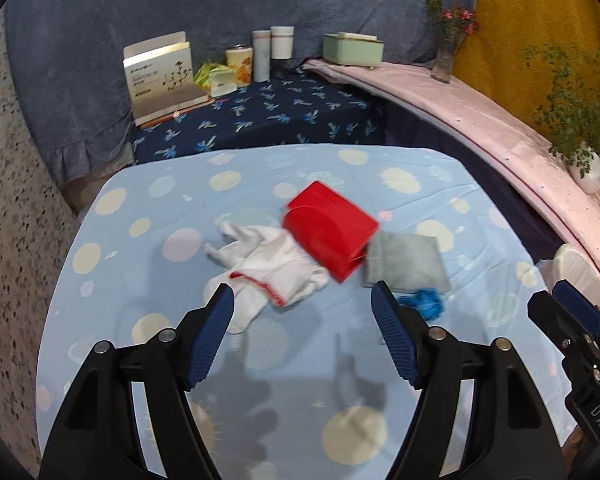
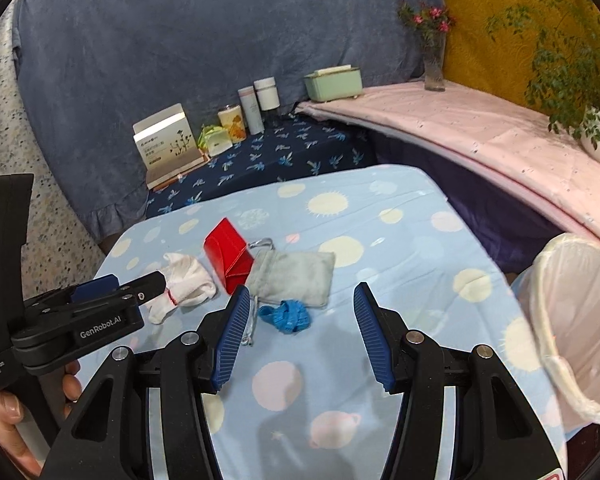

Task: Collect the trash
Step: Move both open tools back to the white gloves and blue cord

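At the bottom of each wrist view a gripper hung over the light-blue spotted tablecloth (image 2: 400, 208) with its jaws parted and nothing between them, the right gripper (image 2: 300, 332) lined up on the crumpled blue scrap (image 2: 286, 316) just ahead, likely its first pick, and the left gripper (image 1: 302, 332) aimed at the white glove (image 1: 268, 268). Mid-frame, the glove, red box (image 2: 228, 256) and grey pouch (image 2: 296, 274) lay clustered together. The lined bin (image 2: 580, 320) waited at the right edge, handy for drops.
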